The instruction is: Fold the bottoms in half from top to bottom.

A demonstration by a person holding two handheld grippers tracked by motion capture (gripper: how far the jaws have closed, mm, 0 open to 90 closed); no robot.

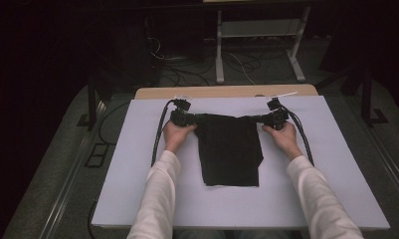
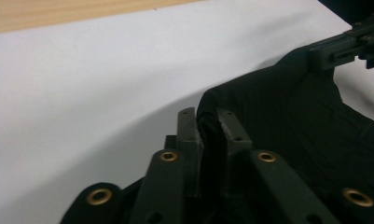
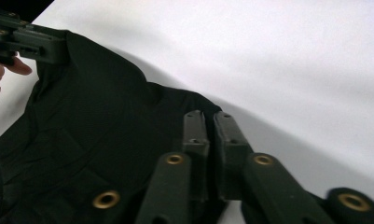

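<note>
Desk (image 1: 336,199), covered by a pale sheet, took up most of the high view, with a strip of bare wood along its far edge. Black cloth (image 1: 229,154) lay flat at the middle of the sheet, roughly rectangular, its near edge toward the person and its two far corners drawn outward to either side. Sleeves in white came in from the near edge, one hand to each far corner.

Left hand-held gripper (image 1: 193,118) sat at the cloth's far left corner. In the left gripper view (image 2: 208,128) a fold of the cloth stood between the jaws, which were nearly together and pinching it; a narrow gap showed between them.

Right hand-held gripper (image 1: 263,119) sat at the far right corner. In the right gripper view (image 3: 209,126) the jaws were almost touching, with the cloth's edge caught between them.

Both corners rested low on the sheet, the cloth's far edge stretched taut between the two grippers.
</note>
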